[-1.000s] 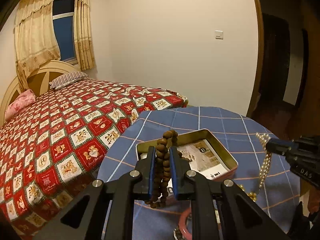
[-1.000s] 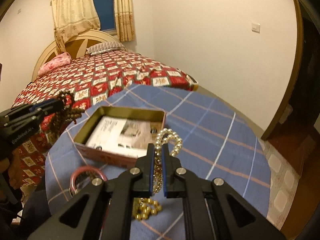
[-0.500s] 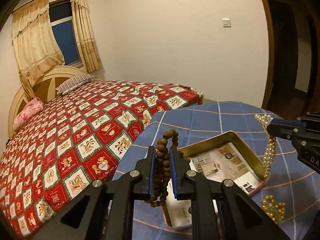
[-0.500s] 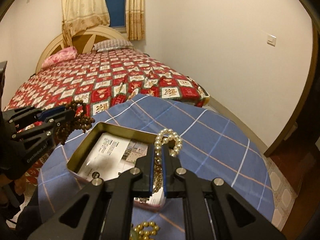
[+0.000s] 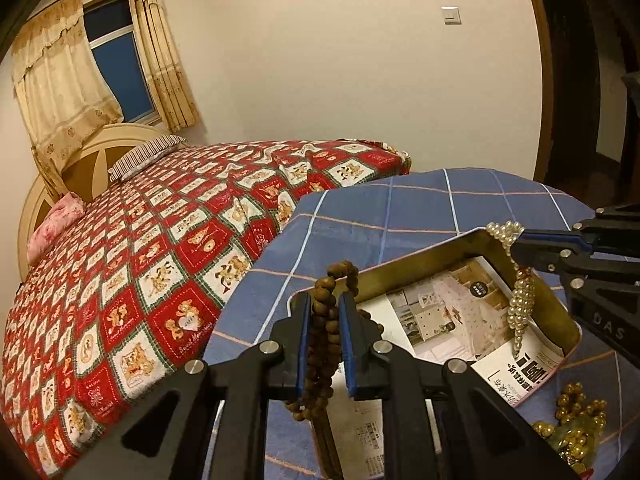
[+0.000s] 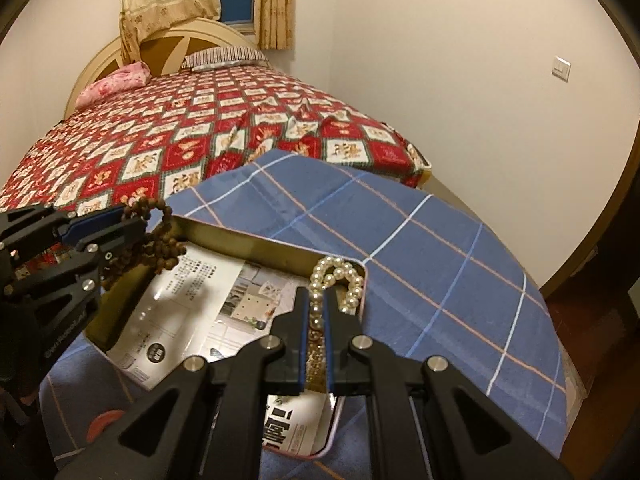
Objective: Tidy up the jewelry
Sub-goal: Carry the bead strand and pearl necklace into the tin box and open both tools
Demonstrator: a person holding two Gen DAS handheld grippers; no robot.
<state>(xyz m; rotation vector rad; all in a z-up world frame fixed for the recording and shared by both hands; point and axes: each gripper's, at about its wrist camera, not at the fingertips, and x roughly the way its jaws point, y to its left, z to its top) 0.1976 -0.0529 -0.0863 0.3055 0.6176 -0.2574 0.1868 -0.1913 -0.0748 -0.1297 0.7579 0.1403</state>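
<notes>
Over the tin [image 5: 476, 246], left fingers [image 5: 302, 344] clench wooden beads [image 5: 324, 332], right fingers [image 6: 305, 328] pearls [image 6: 338, 280]

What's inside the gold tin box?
The tin box holds a printed paper lining its bottom. Pearl beads dangle into it. The claws cover some of the bottom.

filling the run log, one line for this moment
left claw: shut on brown wooden bead strand | right claw: shut on white pearl strand | both over open metal tin

Round table, blue plaid cloth [image 5: 420, 216]; on it open tin [image 5: 440, 252], gold beads [image 5: 576, 412]
</notes>
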